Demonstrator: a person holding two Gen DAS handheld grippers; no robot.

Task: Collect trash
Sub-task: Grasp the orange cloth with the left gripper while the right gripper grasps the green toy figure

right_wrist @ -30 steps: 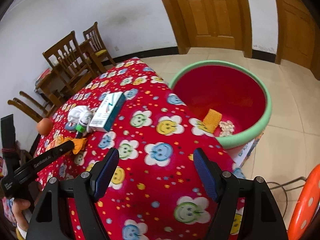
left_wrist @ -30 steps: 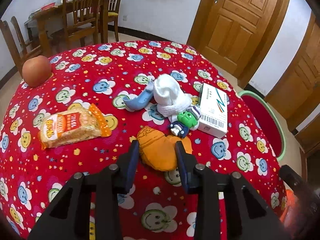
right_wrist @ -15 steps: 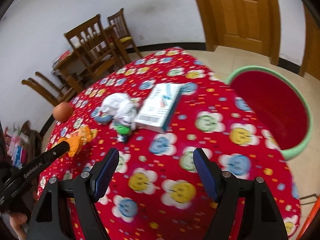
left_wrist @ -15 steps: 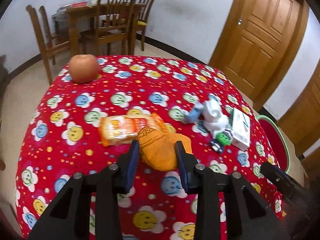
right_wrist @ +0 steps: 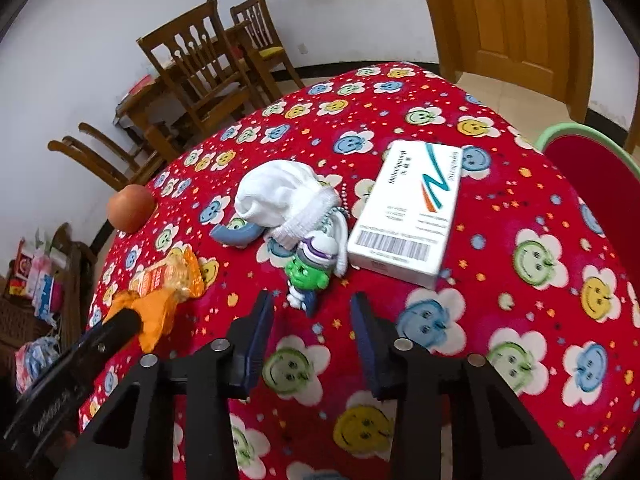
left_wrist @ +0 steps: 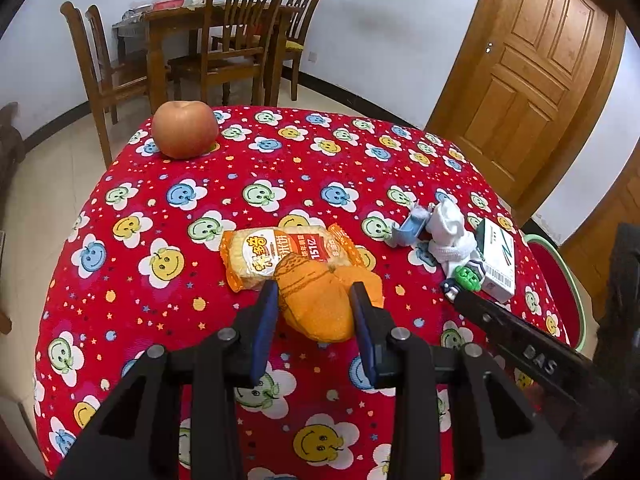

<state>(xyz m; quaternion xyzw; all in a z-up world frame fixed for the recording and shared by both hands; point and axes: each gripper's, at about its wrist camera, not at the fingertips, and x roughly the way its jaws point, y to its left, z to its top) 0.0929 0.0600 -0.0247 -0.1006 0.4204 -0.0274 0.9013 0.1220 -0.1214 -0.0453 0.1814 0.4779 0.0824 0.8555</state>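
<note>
My left gripper (left_wrist: 314, 308) is shut on an orange sock (left_wrist: 320, 300) and holds it over the red smiley tablecloth (left_wrist: 168, 208); the sock also shows in the right wrist view (right_wrist: 156, 312). An orange snack packet (left_wrist: 276, 250) lies just beyond it. My right gripper (right_wrist: 312, 320) is open and empty, just short of a green-faced toy keychain (right_wrist: 314, 270). Behind the toy lie a white sock (right_wrist: 286, 200), a blue-grey sock (right_wrist: 240, 234) and a white medicine box (right_wrist: 408, 210). A green-rimmed red bin (right_wrist: 592, 160) stands off the table's right edge.
An apple (left_wrist: 184, 130) sits at the table's far left corner. Wooden chairs (left_wrist: 236, 44) and a wooden table stand beyond. A wooden door (left_wrist: 532, 72) is at the back right. Packets lie on a low shelf (right_wrist: 36, 280) at the left.
My left gripper has lifted the orange sock and swung left with it. My right gripper has turned from the bin to the table and narrowed its opening near the toy.
</note>
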